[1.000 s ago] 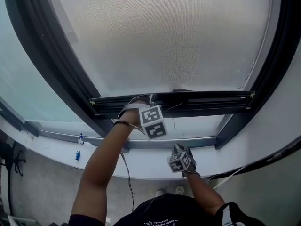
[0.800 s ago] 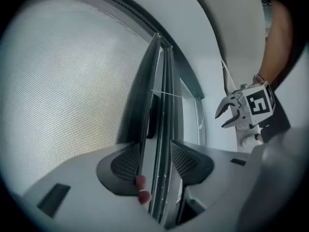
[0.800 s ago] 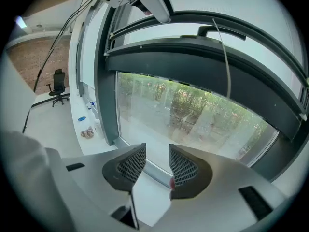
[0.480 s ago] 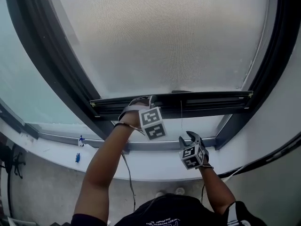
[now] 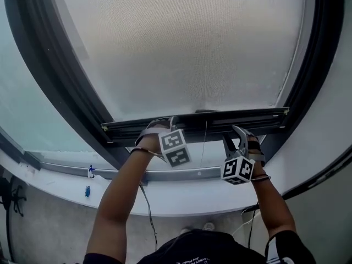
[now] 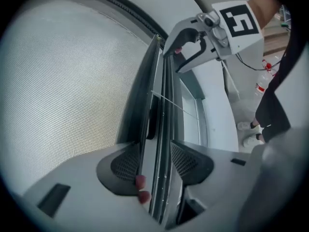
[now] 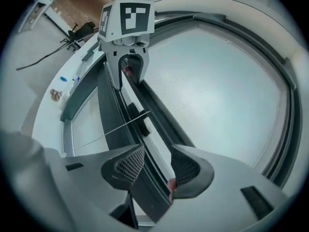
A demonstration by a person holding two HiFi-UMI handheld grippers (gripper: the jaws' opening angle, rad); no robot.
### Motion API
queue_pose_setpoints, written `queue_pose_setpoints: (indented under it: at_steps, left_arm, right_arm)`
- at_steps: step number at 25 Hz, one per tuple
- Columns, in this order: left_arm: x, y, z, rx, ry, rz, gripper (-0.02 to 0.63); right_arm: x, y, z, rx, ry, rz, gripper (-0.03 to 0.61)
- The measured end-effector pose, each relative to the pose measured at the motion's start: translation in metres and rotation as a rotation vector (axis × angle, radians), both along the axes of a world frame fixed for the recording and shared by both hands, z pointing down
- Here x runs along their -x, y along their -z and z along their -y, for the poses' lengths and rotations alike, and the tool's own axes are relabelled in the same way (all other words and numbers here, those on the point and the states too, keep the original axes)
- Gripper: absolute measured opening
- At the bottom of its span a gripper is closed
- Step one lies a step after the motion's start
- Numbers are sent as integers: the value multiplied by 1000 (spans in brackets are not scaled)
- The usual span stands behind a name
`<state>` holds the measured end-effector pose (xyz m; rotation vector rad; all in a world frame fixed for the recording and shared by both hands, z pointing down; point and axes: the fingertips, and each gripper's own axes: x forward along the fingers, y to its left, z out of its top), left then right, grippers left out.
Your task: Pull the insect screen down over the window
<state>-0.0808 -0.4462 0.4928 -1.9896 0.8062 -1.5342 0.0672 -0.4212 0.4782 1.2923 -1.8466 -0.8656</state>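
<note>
The pale mesh insect screen (image 5: 181, 48) fills the upper window. Its dark bottom bar (image 5: 264, 116) runs across at about two thirds of the way down. My left gripper (image 5: 165, 124) is shut on the bar left of centre; in the left gripper view (image 6: 155, 163) both pads press its sides. My right gripper (image 5: 239, 133) is at the bar's right part. Its jaws are opening, and in the right gripper view (image 7: 157, 166) the bar passes between them with a gap. A thin pull cord (image 5: 204, 142) hangs from the bar's middle.
Dark window frame posts stand at the left (image 5: 49, 59) and right (image 5: 313, 65). Below the bar are the grey lower rail (image 5: 165, 176) and the white sill (image 5: 55, 183) with a small blue item (image 5: 87, 191). A water bottle (image 6: 263, 81) stands on the floor.
My right gripper has risen from below the sill rail up and to the right onto the bar, and its jaws have spread. The left gripper has stayed on the bar.
</note>
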Motion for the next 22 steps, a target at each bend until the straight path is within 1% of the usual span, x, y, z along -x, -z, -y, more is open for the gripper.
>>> queue_pose_setpoints:
  at_steps: [3,5,7,10,11,12,14,16,18,22]
  left_arm:
    - [0,0,0,-6,-2,1,202]
    - [-1,0,0,-8,-2,2,202]
    - [-1,0,0,-8,-5,-1,202]
    - [-2,-1,0,-9,-8,-7,202]
    - [-1,-1,1,-8,-8,-8,202]
    - [-1,-1,0,-6,-9,-9,202]
    - [-2,-1,0,-3,-12,-12,202]
    - [-2,-1,1,-3,-14,-17,202]
    - [-1,-3,0,10,-13,-19,202]
    - [0,-31,-10,97,-18,-12,204]
  right_arm:
    - [5,5,11,-49,16,-130,155]
    - [7,5,18,-65,26,-223,155]
    - [4,4,27,-66,23,-307,157]
    - [-3,-5,40,-29,20,-438,171]
    - [-4,-8,42,-23,24,-469,190]
    - [-4,-9,42,-19,30,-484,190]
    - [-4,-9,41,1,31,-478,192]
    - [-4,-9,41,42,13,-468,190]
    - [-3,-11,41,104,3,-478,190]
    - [-4,-42,29,283,60,-572,190]
